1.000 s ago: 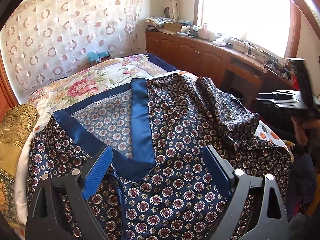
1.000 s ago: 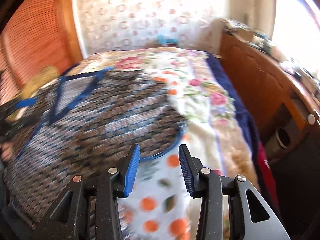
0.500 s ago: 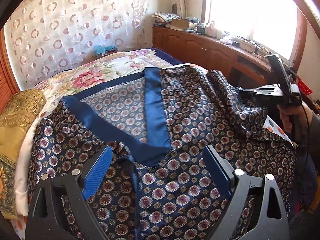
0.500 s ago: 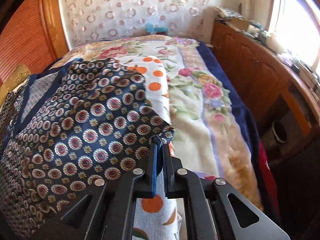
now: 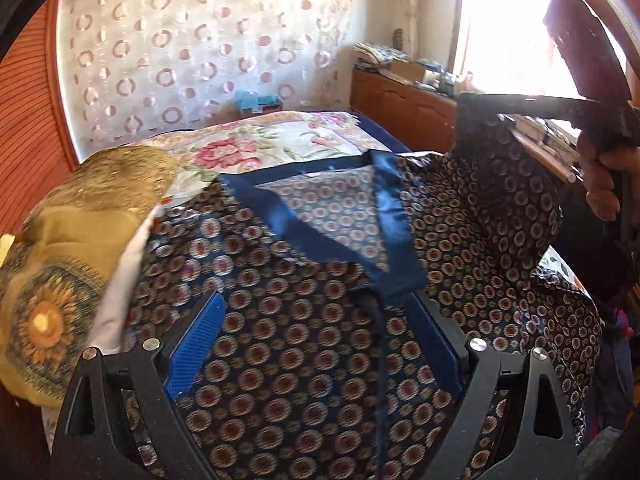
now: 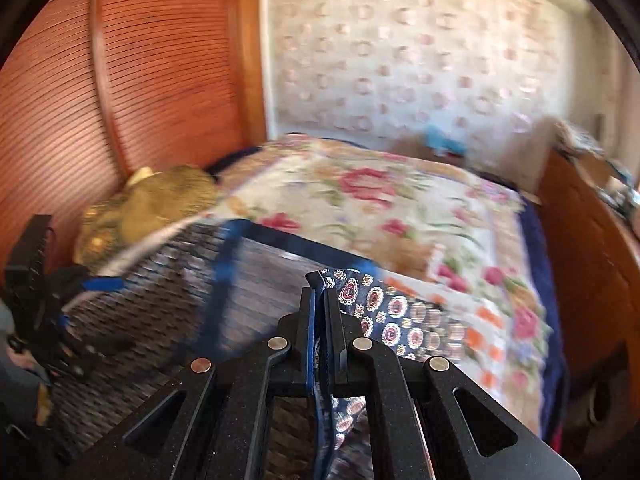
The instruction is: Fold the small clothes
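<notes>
Both tongs are at work on one garment. At the bottom of the left wrist view, the left gripper (image 5: pixel 316 340) stands with its jaws spread wide and nothing between them, hovering over the patterned shirt (image 5: pixel 304 360) just below the point of its blue collar (image 5: pixel 332 236). My guess is that it waits there to pin the middle of the cloth while the other side is carried over.

At the bottom centre of the right wrist view, the right gripper (image 6: pixel 322 312) has its jaws pressed together on an edge of the same shirt (image 6: pixel 384 312), a strip of medallion-printed fabric running down between the pads. At the upper right of the left wrist view this gripper (image 5: pixel 472 108) holds the cloth up off the bed, so that a dark sheet of it hangs in a slope down to the rest. Lifting it clear probably lets that side swing across the body without dragging.

The shirt itself lies spread face up across the near end of the floral bedspread (image 5: pixel 260 148), filling the lower half of the left wrist view. A gold cushion (image 5: pixel 72 248) sits beside it at the left edge, touching or nearly touching its shoulder; the blur leaves that unclear. A folded crease is not yet visible, so the first fold looks only begun.
</notes>
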Demonstrator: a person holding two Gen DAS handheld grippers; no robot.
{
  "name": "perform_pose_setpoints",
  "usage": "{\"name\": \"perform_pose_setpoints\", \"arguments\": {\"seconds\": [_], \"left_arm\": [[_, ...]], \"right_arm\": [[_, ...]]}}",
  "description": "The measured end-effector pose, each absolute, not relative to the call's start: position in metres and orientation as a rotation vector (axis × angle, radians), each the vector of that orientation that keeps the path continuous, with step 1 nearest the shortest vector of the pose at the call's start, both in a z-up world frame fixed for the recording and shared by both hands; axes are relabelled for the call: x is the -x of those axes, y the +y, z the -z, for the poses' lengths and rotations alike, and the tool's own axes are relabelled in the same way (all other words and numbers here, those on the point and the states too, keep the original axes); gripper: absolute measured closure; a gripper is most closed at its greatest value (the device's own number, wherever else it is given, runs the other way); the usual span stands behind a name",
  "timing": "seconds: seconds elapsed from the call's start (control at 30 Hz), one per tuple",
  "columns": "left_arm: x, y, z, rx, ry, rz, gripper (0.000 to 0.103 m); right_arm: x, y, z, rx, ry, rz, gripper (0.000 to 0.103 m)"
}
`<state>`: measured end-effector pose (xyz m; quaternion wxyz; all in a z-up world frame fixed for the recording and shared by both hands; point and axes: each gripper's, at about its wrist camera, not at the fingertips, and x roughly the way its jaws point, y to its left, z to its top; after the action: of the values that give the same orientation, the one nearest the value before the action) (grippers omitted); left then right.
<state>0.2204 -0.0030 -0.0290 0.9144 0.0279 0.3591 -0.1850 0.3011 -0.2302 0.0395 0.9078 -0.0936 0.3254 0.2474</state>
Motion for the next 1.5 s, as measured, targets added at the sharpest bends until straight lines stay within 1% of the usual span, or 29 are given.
{"name": "perform_pose_setpoints", "arguments": {"seconds": [0.1, 0.13, 0.17, 0.23, 0.27, 0.3, 0.33, 0.37, 0.53, 0.8, 1.0, 1.03, 1.07, 1.1, 1.13, 1.2, 1.33, 1.37, 1.43, 1.47, 1.5], "left_arm": [[-0.217, 0.006, 0.031, -0.04, 0.74, 0.365, 0.011], [-0.217, 0.008, 0.032, -0.037, 0.741, 0.363, 0.011], [-0.216, 0.01, 0.034, -0.035, 0.744, 0.36, 0.011], [-0.215, 0.011, 0.037, -0.035, 0.749, 0.359, 0.011], [-0.215, 0.011, 0.038, -0.034, 0.751, 0.36, 0.011], [-0.215, 0.012, 0.039, -0.034, 0.752, 0.362, 0.011], [-0.215, 0.011, 0.04, -0.033, 0.753, 0.364, 0.011], [-0.216, 0.009, 0.039, -0.033, 0.753, 0.368, 0.011], [-0.219, 0.002, 0.04, -0.042, 0.756, 0.382, 0.011], [-0.221, -0.006, 0.054, -0.061, 0.796, 0.378, 0.011], [-0.223, -0.004, 0.066, -0.073, 0.829, 0.363, 0.011], [-0.222, -0.004, 0.067, -0.074, 0.83, 0.363, 0.011], [-0.221, -0.004, 0.068, -0.076, 0.83, 0.361, 0.011], [-0.222, -0.004, 0.067, -0.078, 0.829, 0.36, 0.011], [-0.222, -0.003, 0.067, -0.081, 0.828, 0.358, 0.011], [-0.221, 0.0, 0.065, -0.084, 0.824, 0.35, 0.011], [-0.223, 0.011, 0.06, -0.084, 0.817, 0.317, 0.011], [-0.224, 0.016, 0.057, -0.085, 0.813, 0.308, 0.011], [-0.227, 0.025, 0.052, -0.091, 0.805, 0.288, 0.011], [-0.229, 0.03, 0.05, -0.096, 0.8, 0.275, 0.011], [-0.231, 0.036, 0.047, -0.099, 0.793, 0.261, 0.011]], "right_arm": [[-0.311, -0.204, -0.033, 0.203, 0.662, -0.526, 0.099], [-0.314, -0.199, -0.031, 0.2, 0.662, -0.535, 0.097], [-0.316, -0.198, -0.028, 0.202, 0.666, -0.536, 0.094], [-0.323, -0.199, -0.019, 0.216, 0.657, -0.494, 0.077], [-0.325, -0.202, -0.016, 0.205, 0.654, -0.485, 0.073], [-0.324, -0.209, -0.014, 0.185, 0.655, -0.48, 0.067], [-0.321, -0.207, -0.013, 0.173, 0.66, -0.467, 0.064], [-0.313, -0.213, -0.011, 0.164, 0.665, -0.458, 0.063], [-0.27, -0.245, -0.003, 0.192, 0.729, -0.382, 0.063], [-0.22, -0.273, 0.062, 0.183, 0.933, -0.278, 0.063], [-0.201, -0.276, 0.083, 0.176, 0.973, -0.262, 0.063], [-0.2, -0.276, 0.085, 0.188, 0.971, -0.253, 0.067], [-0.197, -0.279, 0.085, 0.194, 0.969, -0.251, 0.076], [-0.196, -0.281, 0.087, 0.192, 0.977, -0.258, 0.09], [-0.194, -0.284, 0.089, 0.197, 0.982, -0.253, 0.095], [-0.187, -0.288, 0.087, 0.225, 0.963, -0.225, 0.099], [-0.176, -0.298, 0.082, 0.205, 0.967, -0.217, 0.098], [-0.173, -0.3, 0.083, 0.194, 0.97, -0.224, 0.094], [-0.173, -0.3, 0.081, 0.18, 0.974, -0.248, 0.082], [-0.174, -0.301, 0.073, 0.174, 0.965, -0.26, 0.078], [-0.176, -0.301, 0.068, 0.165, 0.951, -0.273, 0.072]]}}
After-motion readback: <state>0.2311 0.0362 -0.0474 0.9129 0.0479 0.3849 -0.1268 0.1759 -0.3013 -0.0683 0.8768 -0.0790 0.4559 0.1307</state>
